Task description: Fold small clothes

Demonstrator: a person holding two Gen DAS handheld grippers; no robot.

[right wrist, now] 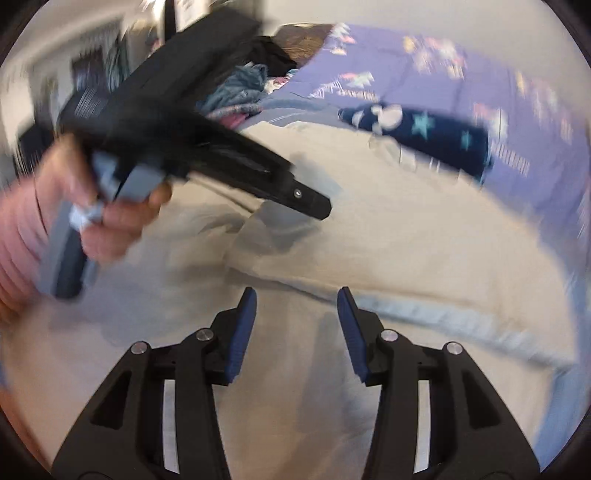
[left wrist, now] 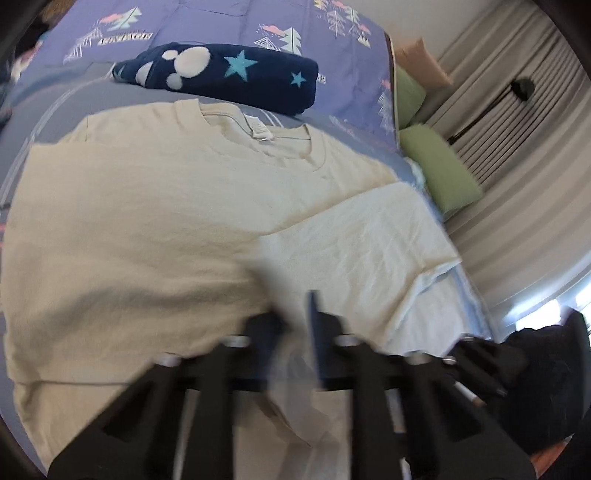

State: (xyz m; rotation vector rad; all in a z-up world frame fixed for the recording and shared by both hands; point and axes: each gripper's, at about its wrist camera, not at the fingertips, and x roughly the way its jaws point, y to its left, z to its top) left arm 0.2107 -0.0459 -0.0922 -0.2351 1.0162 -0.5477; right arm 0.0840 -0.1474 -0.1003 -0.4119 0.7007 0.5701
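My left gripper (left wrist: 295, 317) is a blurry mess, fingers look nearly together, but I honestly can't tell if it's got any fabric. Right gripper (right wrist: 297, 332) sits wide open over the cream t-shirt (left wrist: 147, 206), holding nothing. Shirt's spread flat mid-bed, collar toward the navy star blanket (left wrist: 221, 77). Neck tag (left wrist: 258, 129) and the bedspread (left wrist: 221, 22) lettering are too smeared to read.

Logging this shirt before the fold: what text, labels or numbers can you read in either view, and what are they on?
Nothing reads reliably.
Purple bedspread: dark block lettering beside a tree print, seen upside down, not legible.
Neck tag inside the collar of the beige T-shirt: print too small to read.
Navy folded blanket: stars and a mouse-head shape only, no words.
Right wrist view: bedspread lettering smeared by motion blur.
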